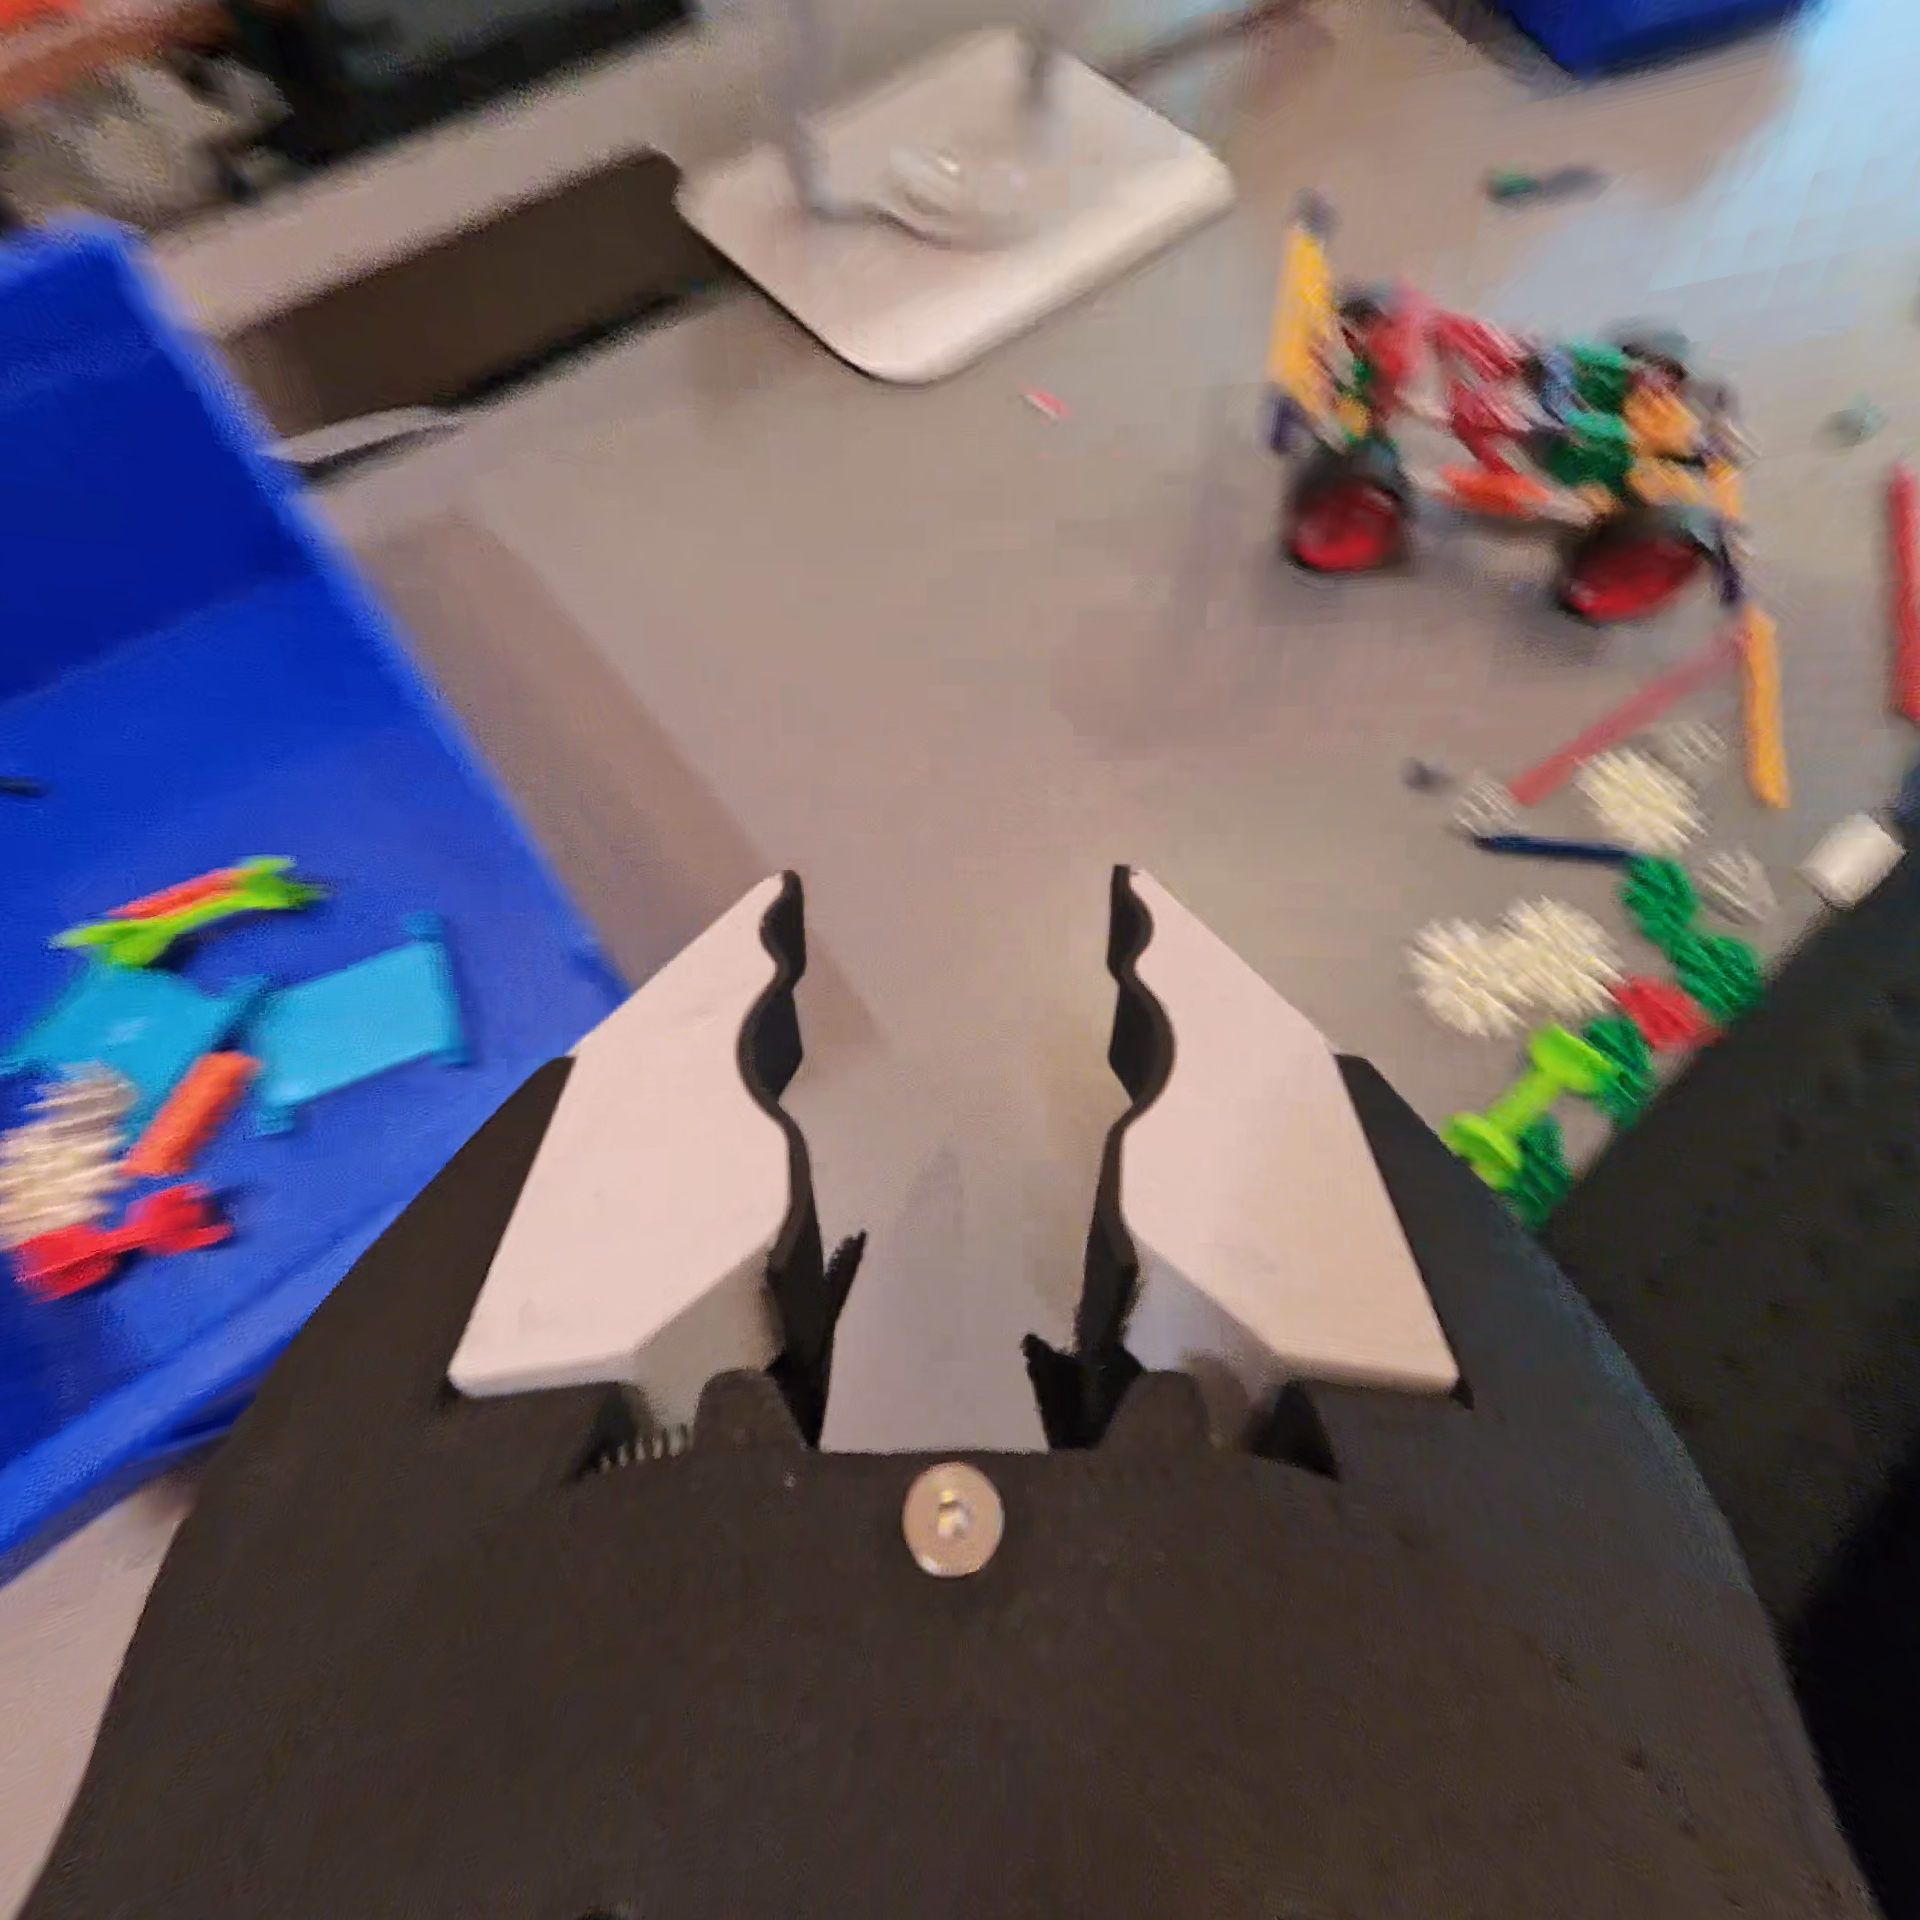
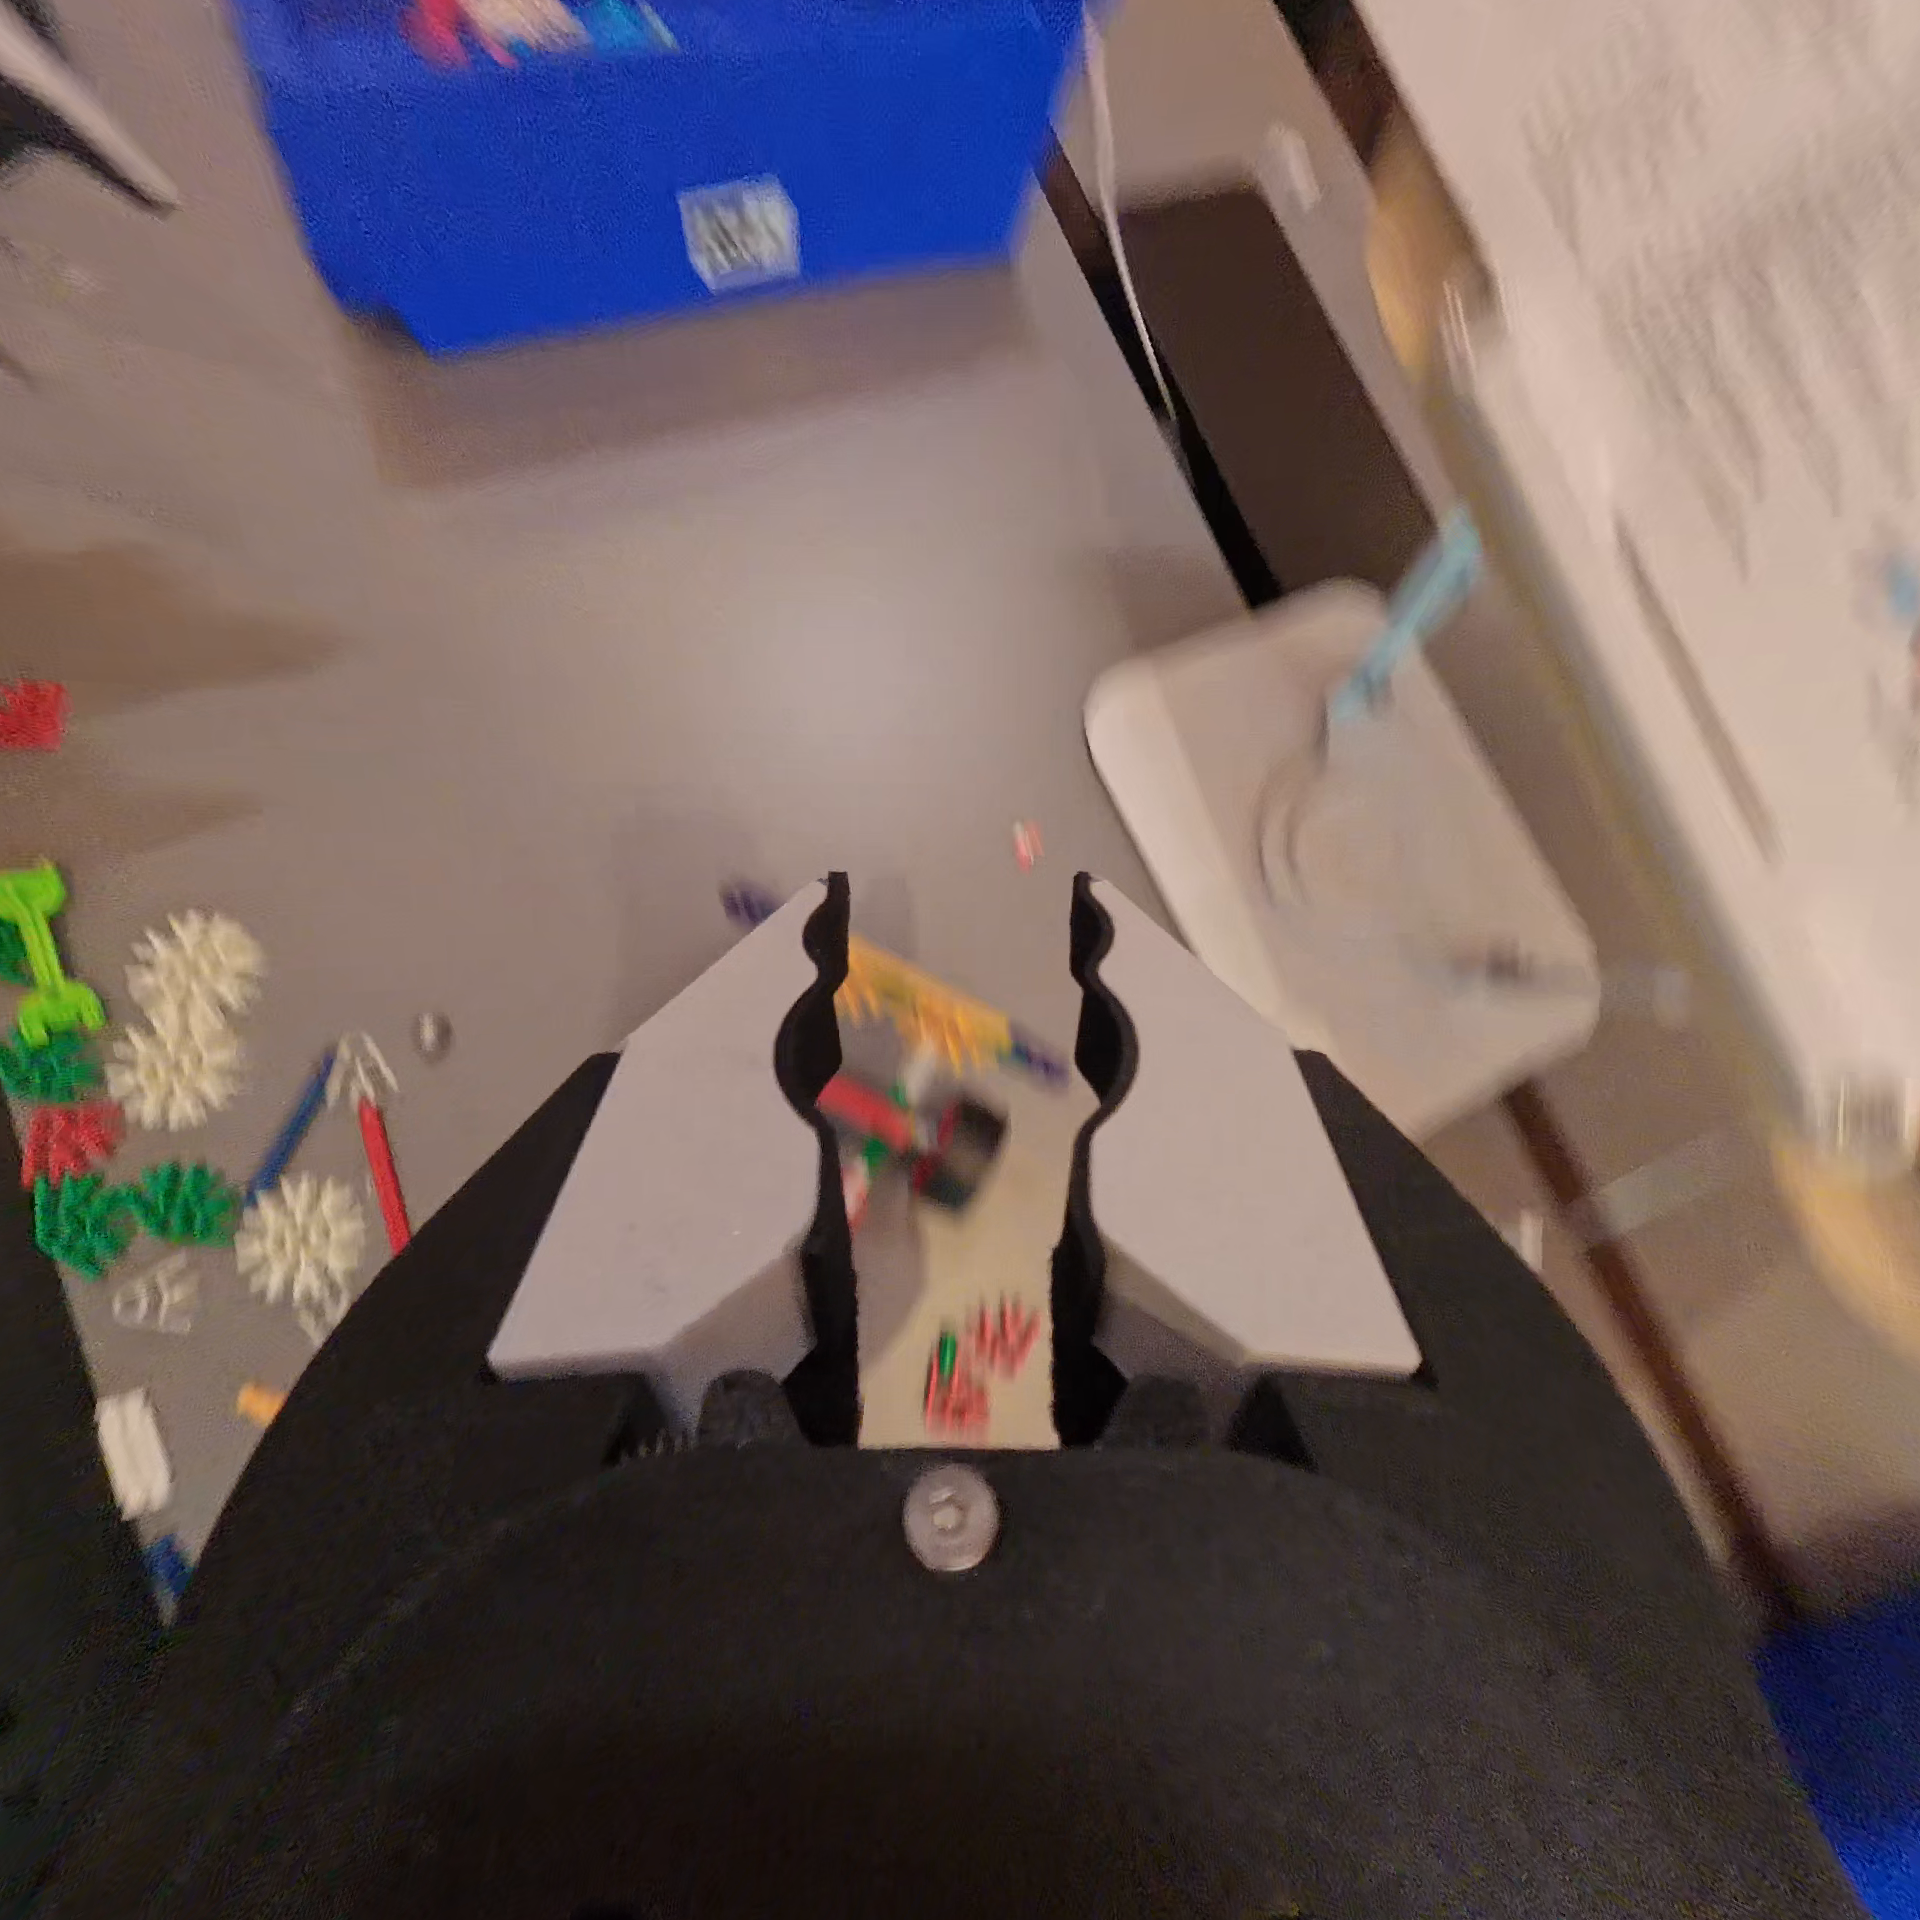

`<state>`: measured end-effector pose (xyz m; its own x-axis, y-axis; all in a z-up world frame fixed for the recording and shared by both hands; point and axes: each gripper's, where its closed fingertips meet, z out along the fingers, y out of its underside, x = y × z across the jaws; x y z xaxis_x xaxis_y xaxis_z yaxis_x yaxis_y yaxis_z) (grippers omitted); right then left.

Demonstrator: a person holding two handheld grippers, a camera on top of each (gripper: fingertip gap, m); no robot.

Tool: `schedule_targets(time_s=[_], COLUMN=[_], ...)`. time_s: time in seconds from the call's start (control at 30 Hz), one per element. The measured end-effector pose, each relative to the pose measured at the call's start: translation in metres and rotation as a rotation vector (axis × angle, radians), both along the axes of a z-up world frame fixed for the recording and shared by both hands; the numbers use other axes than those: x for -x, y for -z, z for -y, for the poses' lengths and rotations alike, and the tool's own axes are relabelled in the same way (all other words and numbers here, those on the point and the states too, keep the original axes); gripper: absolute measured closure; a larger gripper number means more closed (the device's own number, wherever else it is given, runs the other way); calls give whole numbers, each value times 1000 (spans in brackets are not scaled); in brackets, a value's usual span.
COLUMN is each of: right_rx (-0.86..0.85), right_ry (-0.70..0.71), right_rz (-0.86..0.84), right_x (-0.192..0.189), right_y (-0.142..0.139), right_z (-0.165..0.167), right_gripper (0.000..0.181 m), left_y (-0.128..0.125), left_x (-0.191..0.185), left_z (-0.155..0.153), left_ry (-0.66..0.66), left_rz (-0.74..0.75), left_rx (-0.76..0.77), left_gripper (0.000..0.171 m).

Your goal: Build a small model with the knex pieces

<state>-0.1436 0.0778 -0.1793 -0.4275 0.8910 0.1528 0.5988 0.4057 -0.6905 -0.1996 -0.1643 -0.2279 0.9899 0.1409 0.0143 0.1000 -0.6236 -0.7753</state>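
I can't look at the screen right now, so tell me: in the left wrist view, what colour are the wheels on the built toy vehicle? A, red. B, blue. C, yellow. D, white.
A: the toy vehicle stands on the grey table on red wheels, ahead and to the right of the open, empty left gripper.

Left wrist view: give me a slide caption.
Open left claw over grey table, blue bin left, toy buggy right.
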Motion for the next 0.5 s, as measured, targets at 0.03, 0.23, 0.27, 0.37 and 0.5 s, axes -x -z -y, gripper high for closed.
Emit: schedule_targets(time_s=[0.03, 0.23, 0.27, 0.37, 0.5], right_rx=[28, 152, 167, 139, 156], right_ry=[72, 268, 275, 291, 327], right_rz=[39, 223, 240, 261, 244], right_x=[-29, -121, -123, -118, -107], right_y=[14, 114, 128, 159, 168], right_z=[-28, -95, -94, -95, -97], right_gripper=[144, 136, 132, 138, 161], left_y=[12, 72, 78, 88, 91], left_x=[-22, -99, -104, -114, -117], left_z=[0, 14, 17, 23, 28], left_ry=[72, 281, 283, 265, 214], left_rz=[32, 182, 192, 228, 230], left_rx=[36, 189, 208, 220, 214], left_gripper=[115, 109, 106, 107, 107])
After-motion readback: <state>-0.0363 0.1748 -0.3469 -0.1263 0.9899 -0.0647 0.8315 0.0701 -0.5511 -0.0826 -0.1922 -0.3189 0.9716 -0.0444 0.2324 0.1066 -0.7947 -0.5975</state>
